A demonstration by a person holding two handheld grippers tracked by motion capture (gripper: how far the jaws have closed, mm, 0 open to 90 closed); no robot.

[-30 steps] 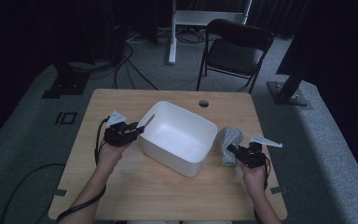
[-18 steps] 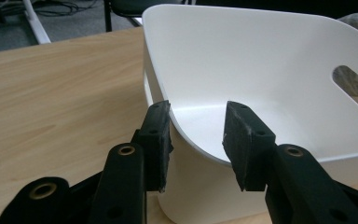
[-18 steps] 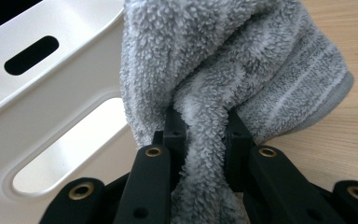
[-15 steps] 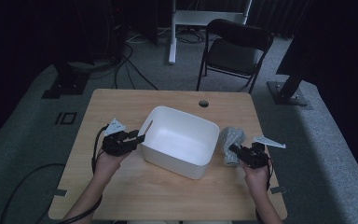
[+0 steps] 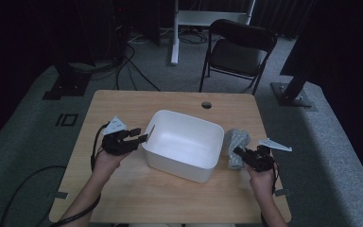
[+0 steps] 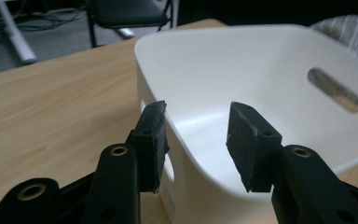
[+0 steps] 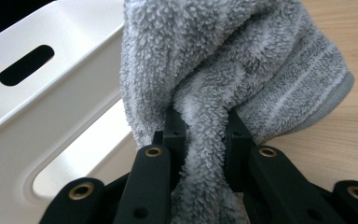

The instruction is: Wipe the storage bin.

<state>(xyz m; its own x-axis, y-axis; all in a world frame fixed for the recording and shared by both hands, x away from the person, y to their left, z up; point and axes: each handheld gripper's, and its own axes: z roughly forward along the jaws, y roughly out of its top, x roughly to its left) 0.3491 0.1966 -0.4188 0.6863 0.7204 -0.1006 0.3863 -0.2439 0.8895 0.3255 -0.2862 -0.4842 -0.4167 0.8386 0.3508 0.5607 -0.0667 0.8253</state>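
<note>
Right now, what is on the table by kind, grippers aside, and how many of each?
White plastic bin: 1
Grey fluffy towel: 1
Total: 2
The right gripper is shut on the towel; the left gripper is open at the bin's rim.

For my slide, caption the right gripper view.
Right gripper pinches a fold of grey fleecy towel beside the white bin on the wooden table.

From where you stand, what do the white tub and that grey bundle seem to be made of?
White tub: likely moulded plastic, going by its smooth, faintly glossy walls, rounded corners and cut-out handle slots. Grey bundle: soft terry or fleece cloth, probably a towel, with fuzzy pile and woven stripes.
</note>
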